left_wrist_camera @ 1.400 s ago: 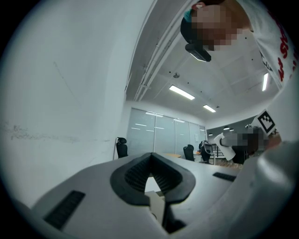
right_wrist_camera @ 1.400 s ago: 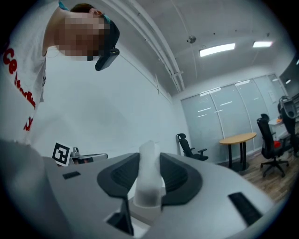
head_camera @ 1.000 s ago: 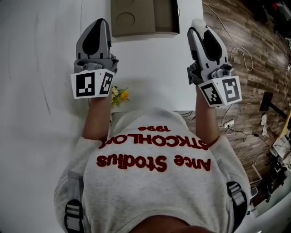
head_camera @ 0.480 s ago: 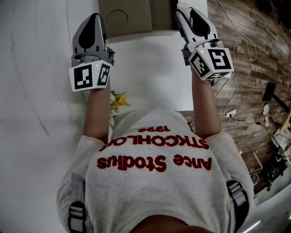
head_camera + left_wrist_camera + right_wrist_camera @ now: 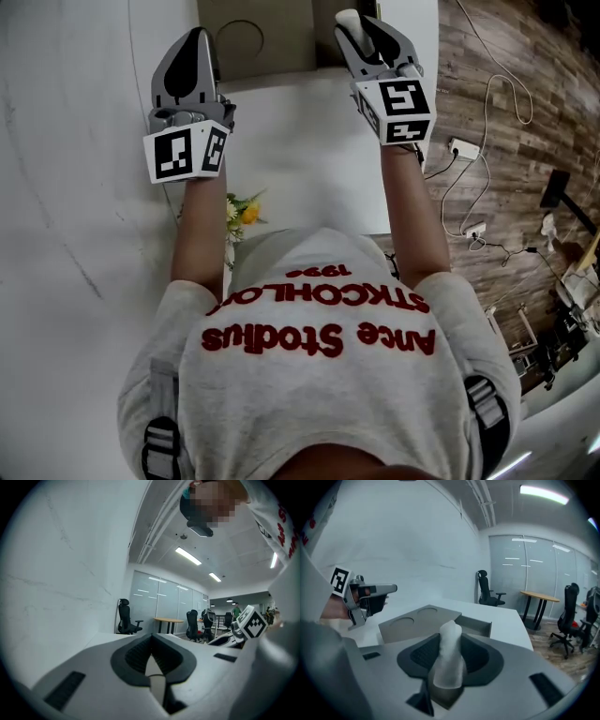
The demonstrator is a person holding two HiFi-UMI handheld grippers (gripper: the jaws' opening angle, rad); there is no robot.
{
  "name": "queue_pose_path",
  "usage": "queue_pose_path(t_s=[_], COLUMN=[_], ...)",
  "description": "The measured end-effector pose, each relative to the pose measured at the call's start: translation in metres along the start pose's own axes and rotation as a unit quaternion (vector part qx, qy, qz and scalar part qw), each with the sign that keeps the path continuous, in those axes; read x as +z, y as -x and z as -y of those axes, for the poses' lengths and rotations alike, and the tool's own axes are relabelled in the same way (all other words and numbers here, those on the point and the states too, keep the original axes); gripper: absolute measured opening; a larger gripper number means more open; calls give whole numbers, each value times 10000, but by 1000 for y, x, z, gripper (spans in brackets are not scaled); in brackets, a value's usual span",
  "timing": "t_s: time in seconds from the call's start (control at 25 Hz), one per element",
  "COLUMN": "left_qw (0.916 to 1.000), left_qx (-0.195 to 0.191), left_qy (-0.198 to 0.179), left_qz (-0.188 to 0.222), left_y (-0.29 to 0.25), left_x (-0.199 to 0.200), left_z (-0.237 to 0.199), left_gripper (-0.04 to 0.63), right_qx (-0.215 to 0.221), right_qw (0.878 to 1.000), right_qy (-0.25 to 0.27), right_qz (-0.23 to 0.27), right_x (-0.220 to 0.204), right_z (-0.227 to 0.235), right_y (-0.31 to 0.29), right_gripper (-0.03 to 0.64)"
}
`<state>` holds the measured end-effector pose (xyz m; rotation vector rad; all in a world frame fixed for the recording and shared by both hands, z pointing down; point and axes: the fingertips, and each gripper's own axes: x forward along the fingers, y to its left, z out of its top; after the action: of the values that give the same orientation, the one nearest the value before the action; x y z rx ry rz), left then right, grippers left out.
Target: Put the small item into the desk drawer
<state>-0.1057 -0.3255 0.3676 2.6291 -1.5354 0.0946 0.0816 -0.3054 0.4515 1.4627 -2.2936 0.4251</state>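
White desk (image 5: 291, 131) carries a tan organizer (image 5: 253, 42) (2 round recesses); our right gripper (image 5: 361, 28), jaws just easing wider, pinches the small item (image 5: 449, 656); our left gripper (image 5: 194, 42) sits closed.

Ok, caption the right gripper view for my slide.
Right tool holds a small white item, pointed at the open drawer on the white desk.
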Motion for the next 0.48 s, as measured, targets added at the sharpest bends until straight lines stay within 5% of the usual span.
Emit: queue_pose_path(t_s=[0.28, 0.48], left_qw=[10000, 9999], left_qx=[67, 113], left_qy=[15, 9], left_qz=[-60, 35], left_y=[6, 12], left_x=[0, 0], left_z=[-6, 0], left_gripper=[8, 8], right_qx=[-147, -239], right_qw=[9992, 9994], right_qy=[-163, -247], right_qz=[-321, 78], right_x=[-15, -5], right_z=[-1, 5], right_y=[-4, 13], right_gripper=[182, 89])
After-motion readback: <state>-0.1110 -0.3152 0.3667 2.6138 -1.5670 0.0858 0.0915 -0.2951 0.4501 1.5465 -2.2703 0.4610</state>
